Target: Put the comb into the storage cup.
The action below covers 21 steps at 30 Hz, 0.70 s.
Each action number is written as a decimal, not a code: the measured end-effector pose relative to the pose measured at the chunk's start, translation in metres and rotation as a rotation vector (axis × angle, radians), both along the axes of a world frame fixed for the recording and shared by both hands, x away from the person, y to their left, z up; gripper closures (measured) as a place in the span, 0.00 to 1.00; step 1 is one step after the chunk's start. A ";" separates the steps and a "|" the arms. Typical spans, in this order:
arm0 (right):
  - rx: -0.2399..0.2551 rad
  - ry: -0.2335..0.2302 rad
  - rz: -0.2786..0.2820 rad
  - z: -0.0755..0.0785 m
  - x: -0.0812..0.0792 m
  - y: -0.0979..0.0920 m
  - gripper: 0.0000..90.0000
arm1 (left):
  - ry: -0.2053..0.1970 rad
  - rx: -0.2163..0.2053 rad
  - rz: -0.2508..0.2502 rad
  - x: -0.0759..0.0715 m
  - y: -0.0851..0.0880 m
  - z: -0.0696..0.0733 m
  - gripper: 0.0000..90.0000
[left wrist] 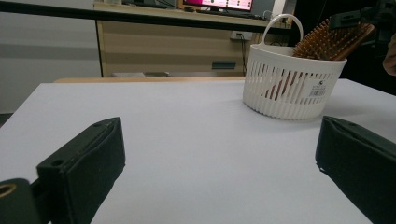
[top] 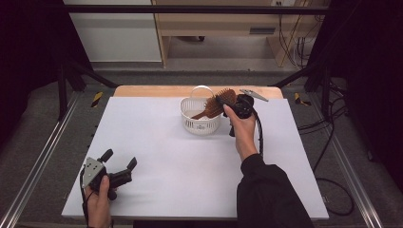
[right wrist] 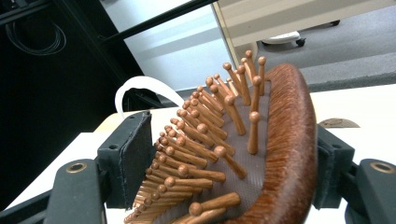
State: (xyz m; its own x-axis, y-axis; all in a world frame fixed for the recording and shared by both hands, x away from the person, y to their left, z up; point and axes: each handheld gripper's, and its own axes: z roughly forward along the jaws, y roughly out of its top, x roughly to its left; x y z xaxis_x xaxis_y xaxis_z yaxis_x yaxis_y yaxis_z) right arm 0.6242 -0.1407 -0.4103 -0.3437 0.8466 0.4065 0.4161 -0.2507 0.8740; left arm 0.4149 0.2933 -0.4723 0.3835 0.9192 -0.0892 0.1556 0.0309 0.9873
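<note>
The desk point(top: 157, 156) carries a plain white top sheet; a strip of bare wood shows along its far edge. Metal rails run along the left and right sides of the desk, over grey carpeted floor. Beyond the far edge stand a white panel and a light wooden cabinet; cables point(top: 332, 142) trail across the floor at the right, and dark curtains close off both sides.

A white slotted basket point(top: 199, 124) with a raised handle stands near the middle of the far edge. The wooden hairbrush point(top: 217, 105) leans in it, handle down inside the basket and bristle head rising over the rim to the right.

The right gripper point(top: 227, 100) is at the brush head. In the right gripper view the head point(right wrist: 261, 154) lies between the jaws: its wooden back rests against one pad, while the other pad stands just clear of the bristle tips, so the jaws are spread, not clamped.

The left gripper point(top: 119, 159) sits near the near-left corner, jaws spread wide with nothing between them, low over the sheet.
</note>
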 end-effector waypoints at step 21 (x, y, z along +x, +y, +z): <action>-0.040 0.006 -0.025 0.005 -0.003 0.002 0.06 | 0.000 0.000 0.001 0.000 0.001 0.000 0.02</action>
State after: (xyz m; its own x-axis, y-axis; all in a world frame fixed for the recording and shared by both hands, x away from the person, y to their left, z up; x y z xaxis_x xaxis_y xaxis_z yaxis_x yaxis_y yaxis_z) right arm 0.6217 -0.1392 -0.4056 -0.3202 0.8702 0.3745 0.4154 -0.2263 0.8811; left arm 0.4147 0.2939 -0.4723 0.3826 0.9196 -0.0892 0.1554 0.0311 0.9874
